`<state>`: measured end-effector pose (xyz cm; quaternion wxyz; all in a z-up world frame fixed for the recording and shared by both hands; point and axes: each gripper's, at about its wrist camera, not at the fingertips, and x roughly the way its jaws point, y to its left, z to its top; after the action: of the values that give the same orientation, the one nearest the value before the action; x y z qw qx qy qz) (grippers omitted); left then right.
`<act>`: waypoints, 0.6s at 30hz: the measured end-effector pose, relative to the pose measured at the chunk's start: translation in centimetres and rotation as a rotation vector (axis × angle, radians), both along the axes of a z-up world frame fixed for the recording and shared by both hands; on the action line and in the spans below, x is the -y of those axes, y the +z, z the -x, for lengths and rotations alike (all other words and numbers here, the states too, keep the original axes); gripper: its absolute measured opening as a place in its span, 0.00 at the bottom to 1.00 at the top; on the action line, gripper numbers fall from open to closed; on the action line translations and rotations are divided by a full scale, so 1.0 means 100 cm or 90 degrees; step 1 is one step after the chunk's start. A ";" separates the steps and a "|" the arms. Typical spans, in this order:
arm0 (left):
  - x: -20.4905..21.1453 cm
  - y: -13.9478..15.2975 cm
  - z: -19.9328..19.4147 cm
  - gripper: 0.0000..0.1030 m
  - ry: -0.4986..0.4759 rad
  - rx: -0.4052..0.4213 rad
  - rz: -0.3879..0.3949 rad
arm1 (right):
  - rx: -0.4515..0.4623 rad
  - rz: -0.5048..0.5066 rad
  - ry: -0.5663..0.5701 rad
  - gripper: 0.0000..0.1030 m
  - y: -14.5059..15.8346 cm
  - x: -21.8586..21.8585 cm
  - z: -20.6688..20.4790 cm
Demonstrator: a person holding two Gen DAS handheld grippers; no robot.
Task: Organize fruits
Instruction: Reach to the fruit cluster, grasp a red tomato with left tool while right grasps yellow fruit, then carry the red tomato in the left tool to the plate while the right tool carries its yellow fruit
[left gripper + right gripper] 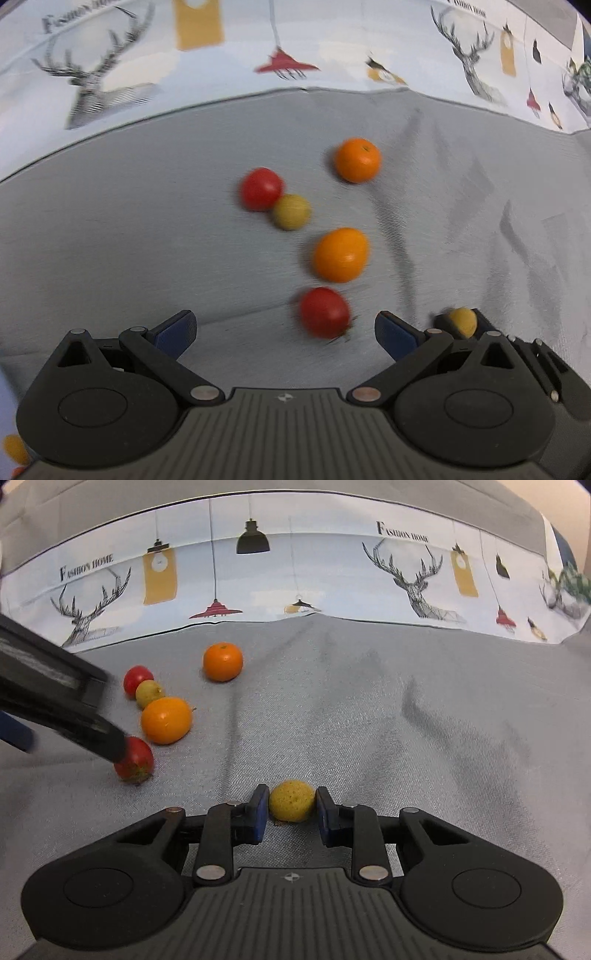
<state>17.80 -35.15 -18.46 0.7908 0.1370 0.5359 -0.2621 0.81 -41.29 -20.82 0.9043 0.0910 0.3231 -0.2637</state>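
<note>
Right gripper (291, 812) clamped on yellow fruit (291, 800); left gripper (285, 332) spread wide beside red tomato (324, 313). Next: lift, sort.

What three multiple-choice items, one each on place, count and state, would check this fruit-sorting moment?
1. What does the small yellow fruit sit between?
A. the right gripper pads
B. two oranges
C. the red fruits

2. How many oranges lie on the grey cloth?
A. one
B. two
C. four

3. How is the left gripper?
A. shut on an orange
B. shut, holding nothing
C. open

Key: 1 A, blue pads press both its sides. 2 B, far orange and near orange. 3 C, its pads stand wide apart.
</note>
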 end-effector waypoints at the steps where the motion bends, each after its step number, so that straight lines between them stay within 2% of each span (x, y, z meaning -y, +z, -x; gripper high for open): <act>1: 0.003 -0.004 0.000 0.81 -0.005 -0.002 0.000 | -0.001 0.005 0.002 0.27 0.000 -0.001 0.000; 2: 0.007 -0.008 0.000 0.55 -0.012 -0.004 -0.007 | -0.001 0.010 0.003 0.27 -0.002 -0.001 -0.001; 3: 0.011 -0.009 0.001 0.48 -0.019 0.013 -0.026 | 0.000 0.010 0.004 0.27 -0.003 0.000 -0.002; 4: 0.011 -0.007 0.005 0.29 -0.027 0.037 -0.031 | 0.002 0.008 0.003 0.27 -0.004 0.002 -0.004; 6: 0.007 -0.004 0.007 0.29 -0.043 0.036 -0.023 | 0.006 0.007 0.001 0.28 -0.004 0.004 -0.004; 10: -0.012 0.012 0.014 0.29 -0.025 0.041 -0.023 | 0.016 -0.002 -0.004 0.27 -0.003 0.003 -0.004; 14: -0.051 0.037 0.037 0.29 -0.017 0.066 -0.030 | 0.050 -0.054 0.006 0.27 0.000 0.007 0.001; 18: -0.103 0.067 0.070 0.29 -0.012 0.089 -0.052 | 0.059 -0.062 0.017 0.27 0.002 0.001 0.006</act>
<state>10.79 -24.83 -11.79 0.8176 0.1920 0.4883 -0.2371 0.20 -41.43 -20.59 0.9163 0.1427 0.2946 -0.2307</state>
